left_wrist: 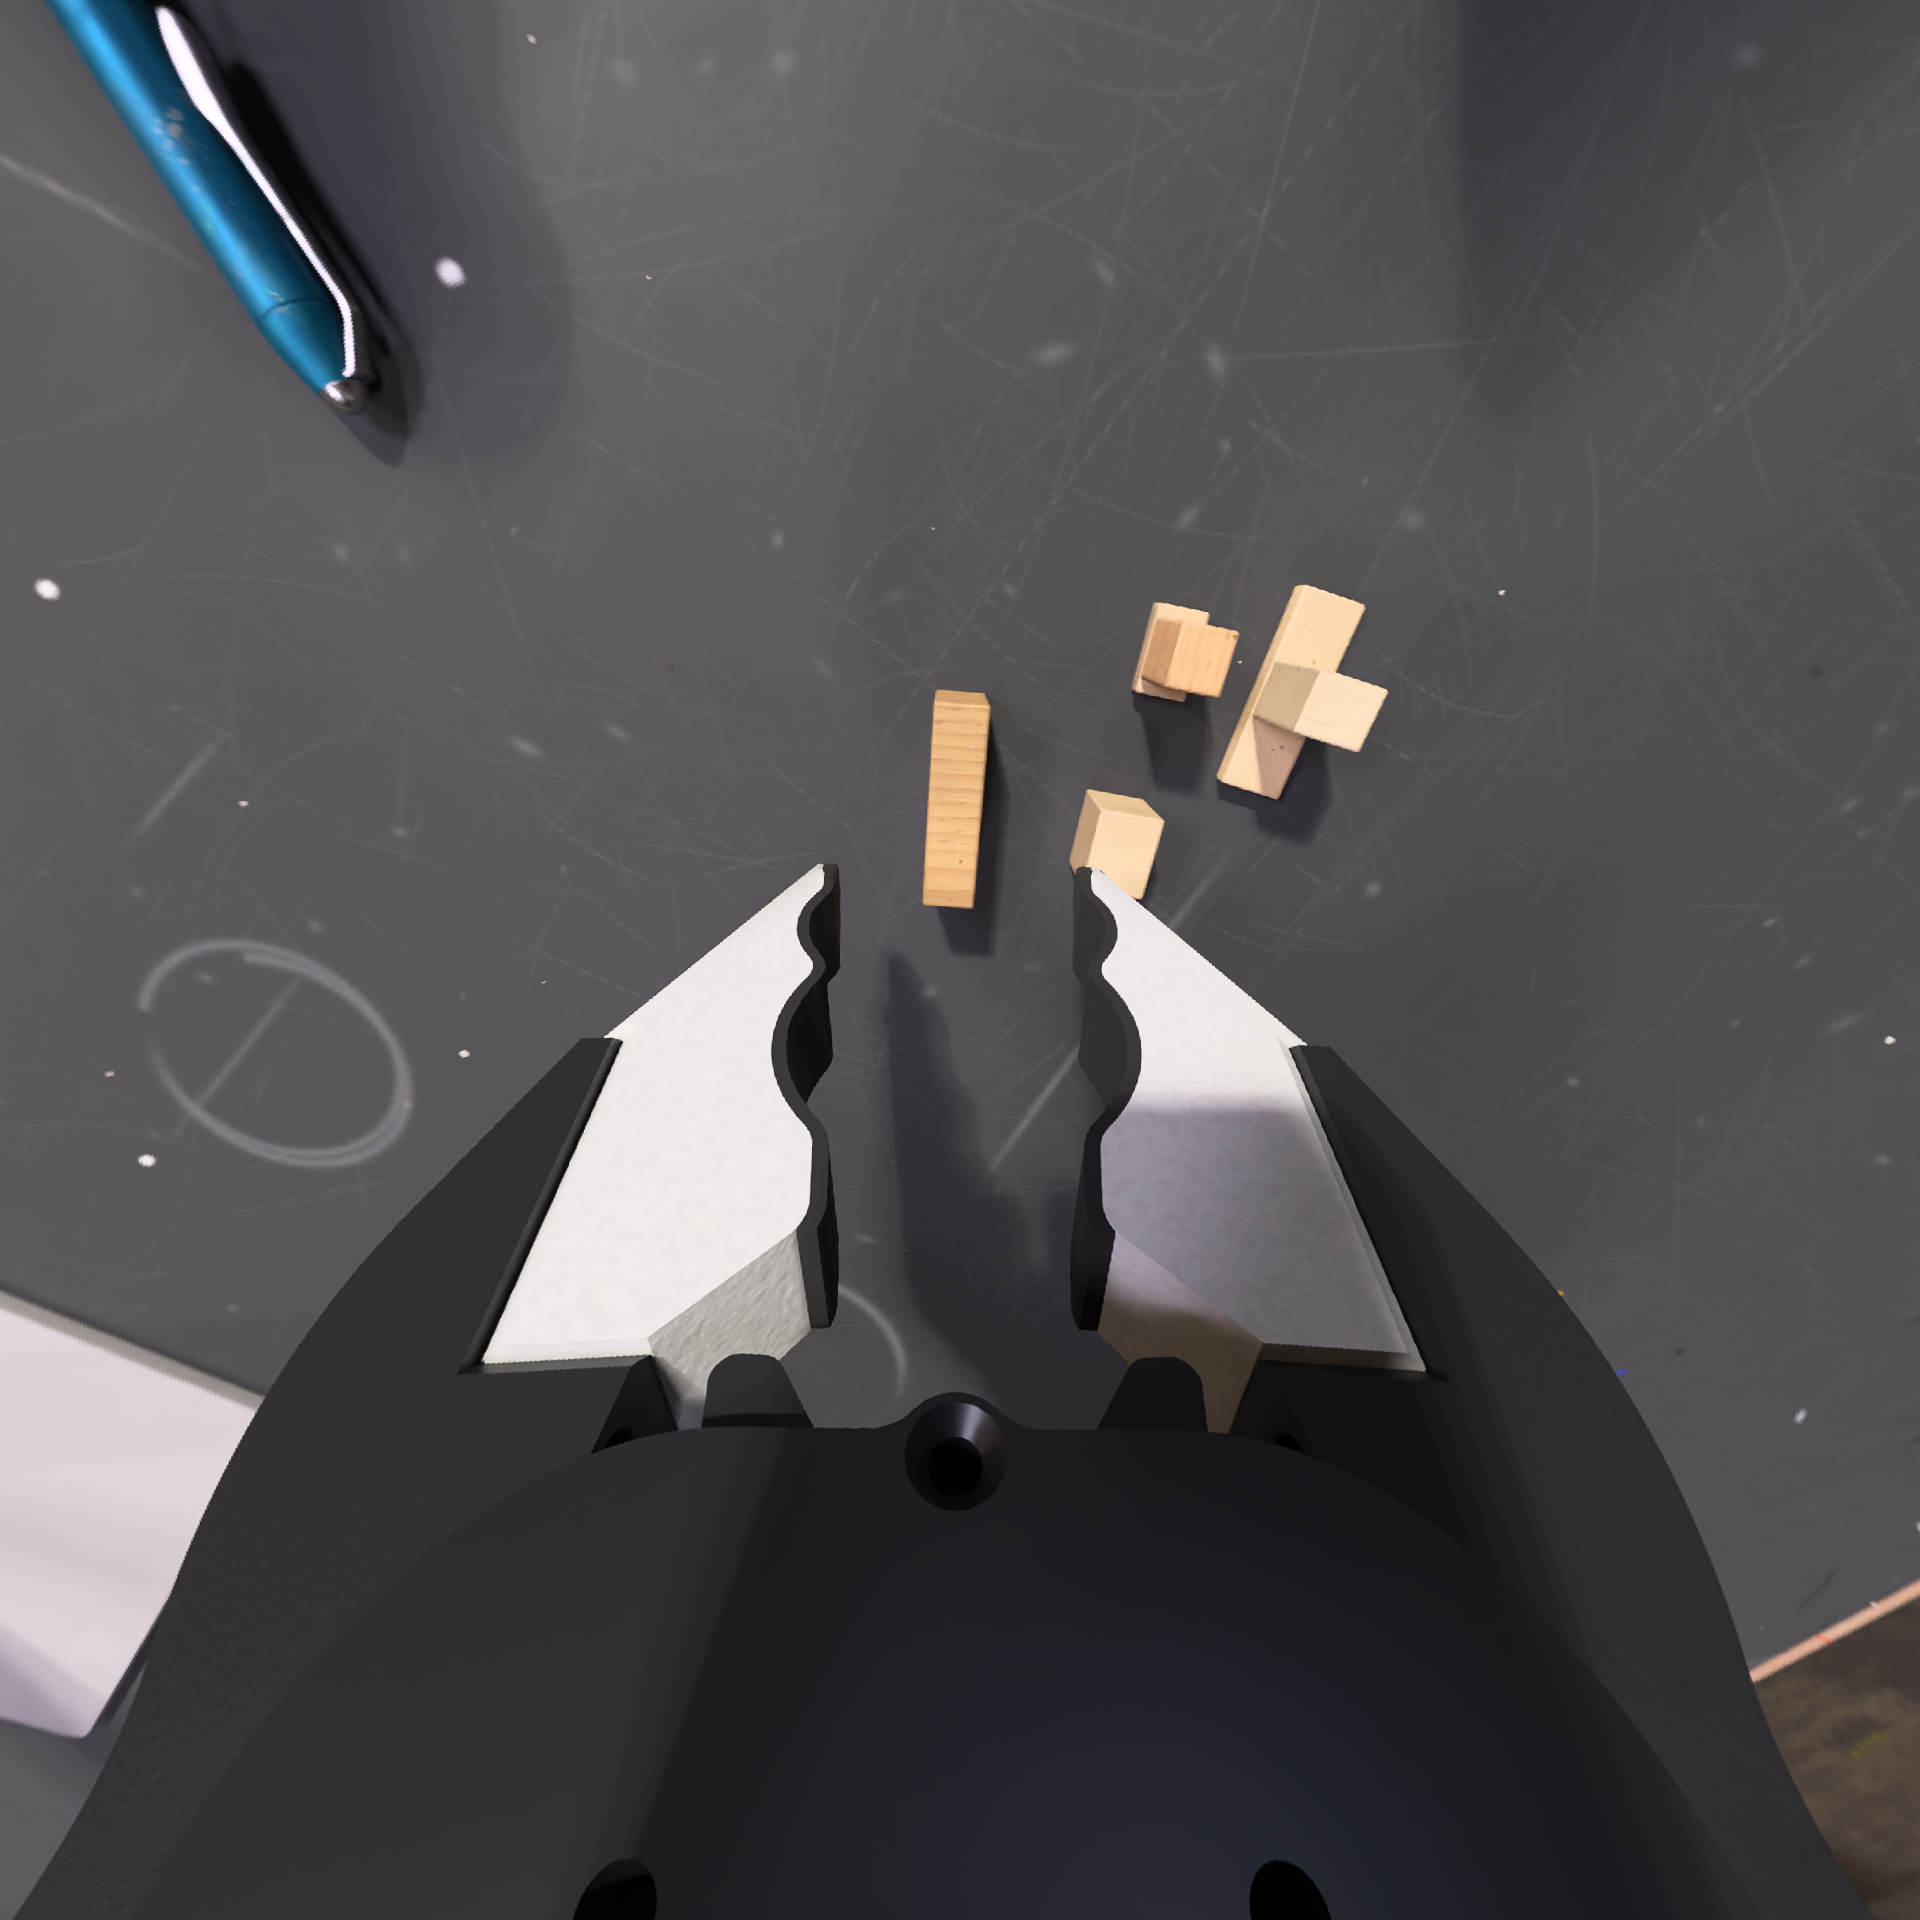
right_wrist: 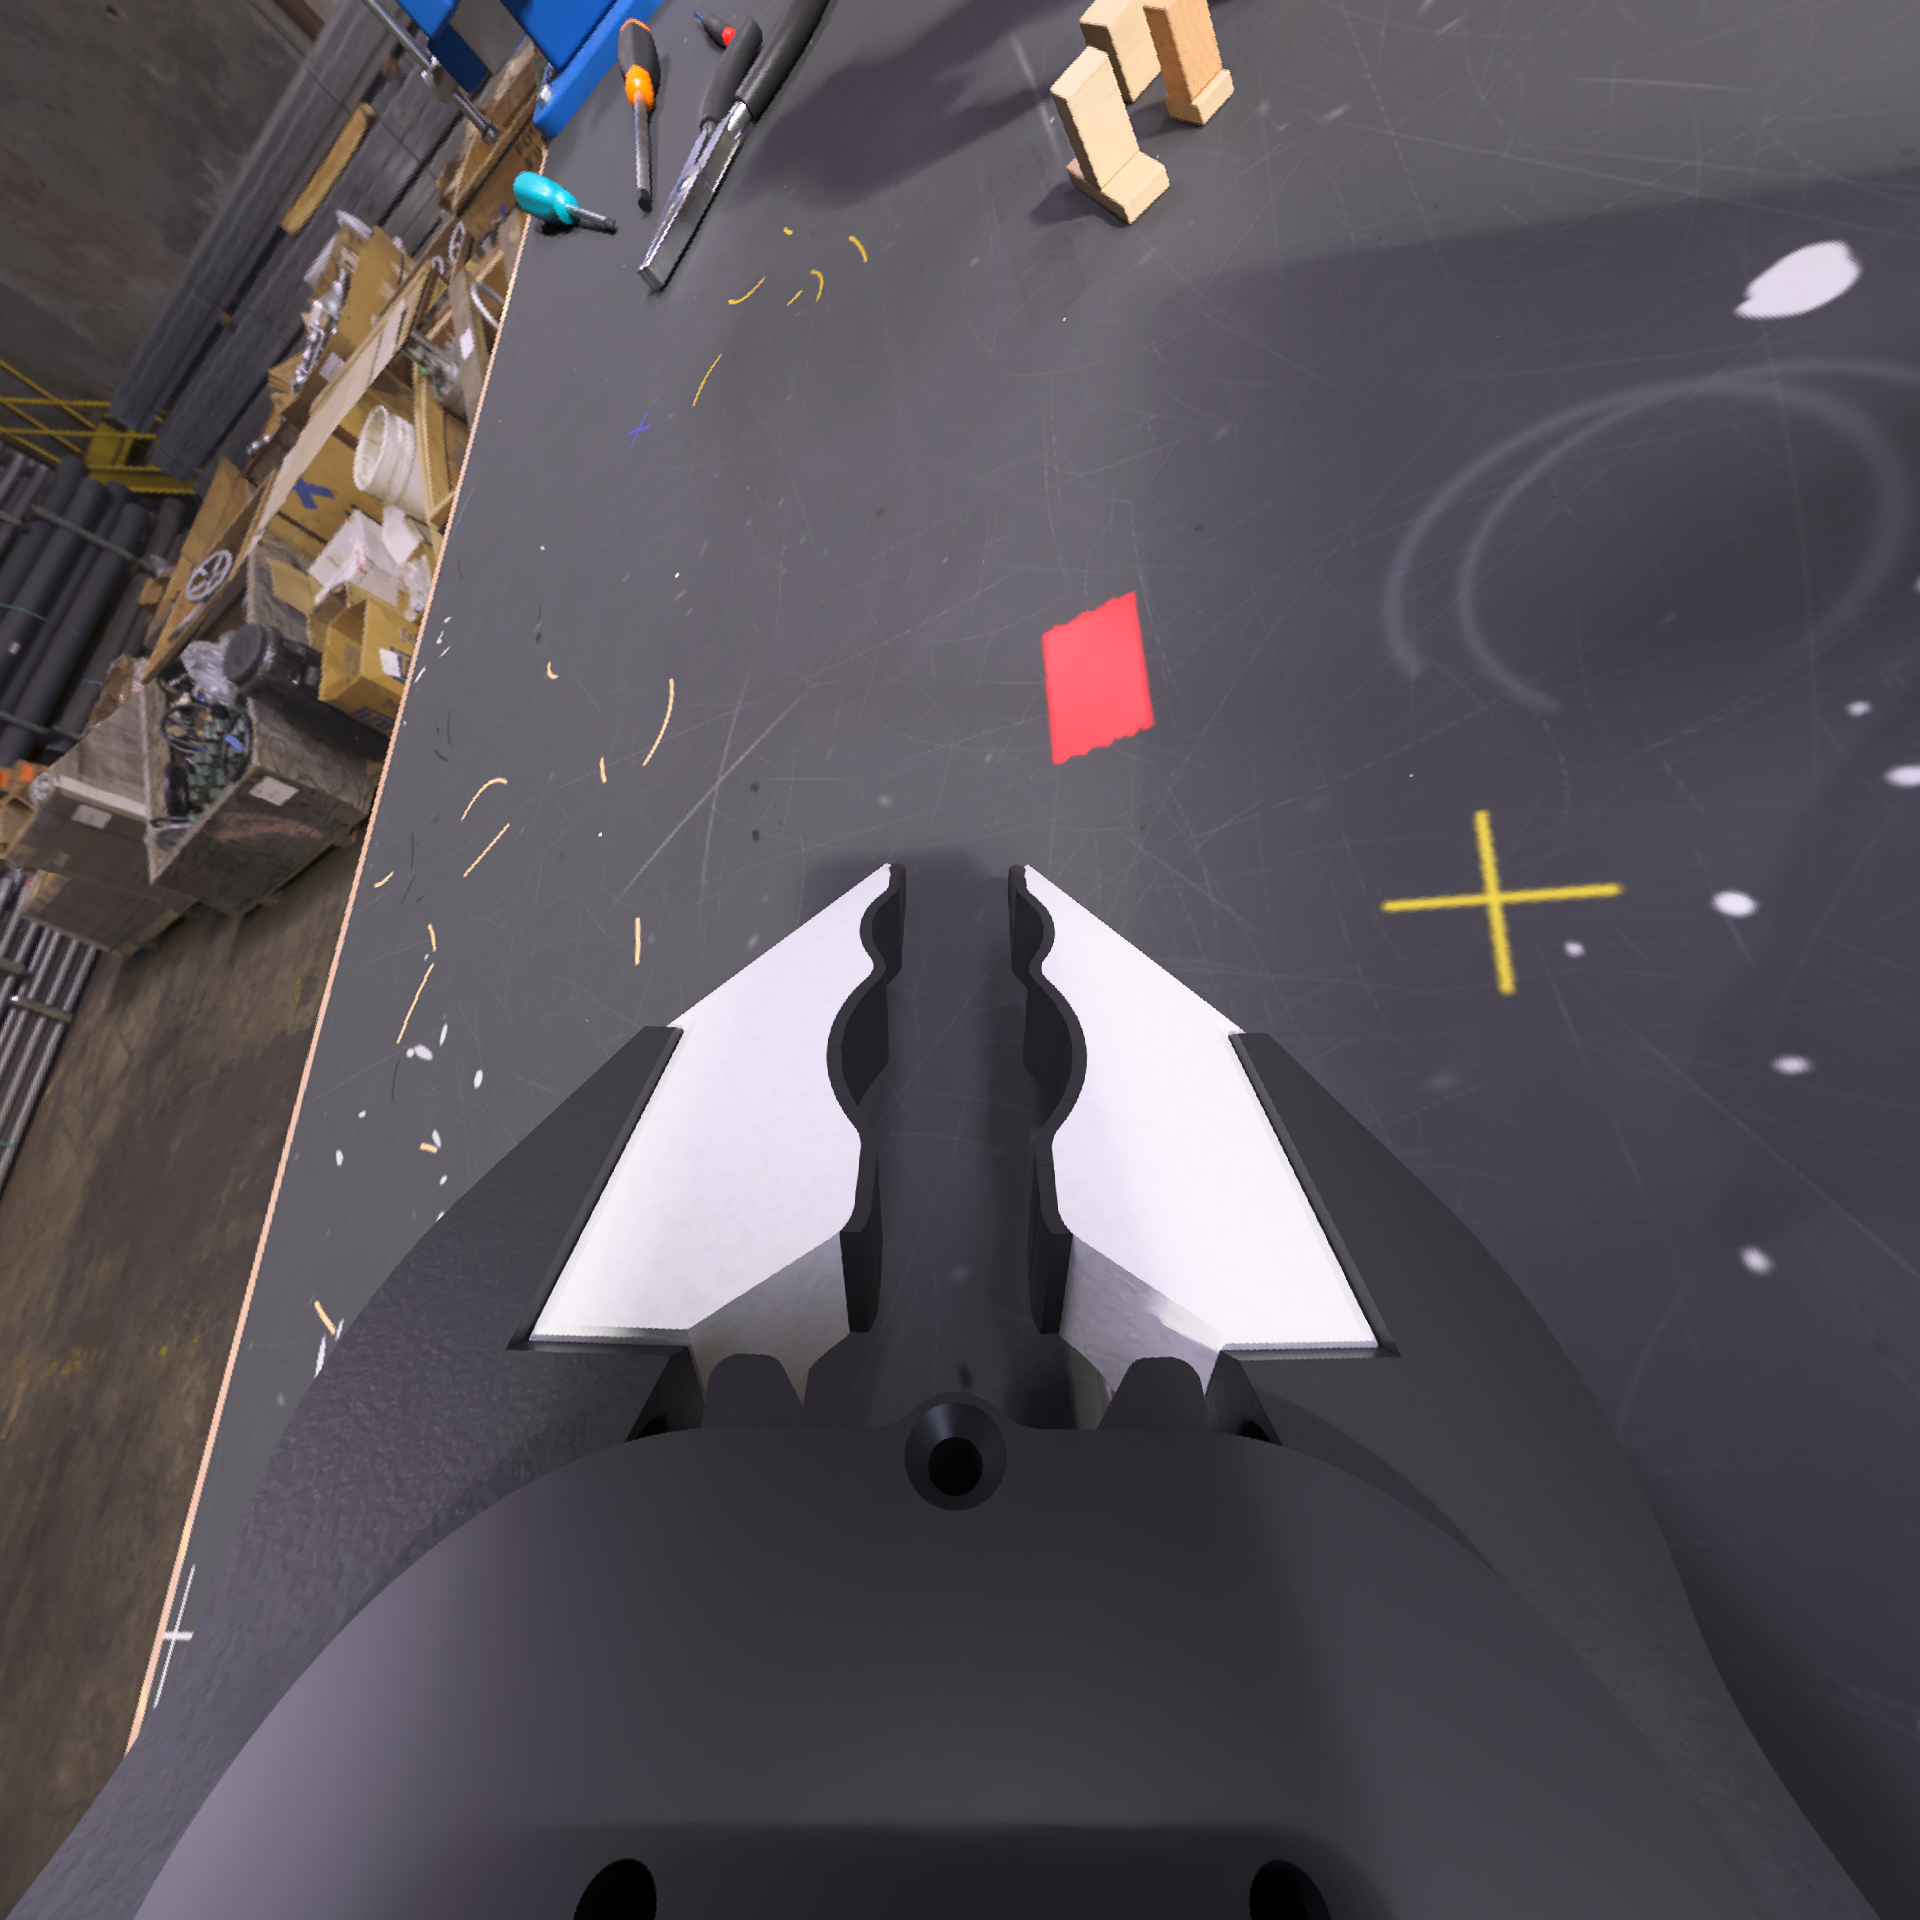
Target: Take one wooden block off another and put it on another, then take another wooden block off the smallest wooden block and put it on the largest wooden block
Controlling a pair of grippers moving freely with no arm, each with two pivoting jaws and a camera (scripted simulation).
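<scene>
In the left wrist view several pale wooden blocks lie on the dark table. A long block lies alone just beyond my fingertips. A small cube sits by my right fingertip. Farther off are two small stacked blocks and a long plank with a cube on it, overhanging to the right. My left gripper is open, empty and above the table. My right gripper is open with a narrower gap and empty. It is far from the wooden blocks, which are cut off at the top edge.
A teal pen lies at the far left and white paper at the near left. The right wrist view shows a chisel, an orange-handled screwdriver, a teal-handled tool, a red patch, a yellow cross and the table edge.
</scene>
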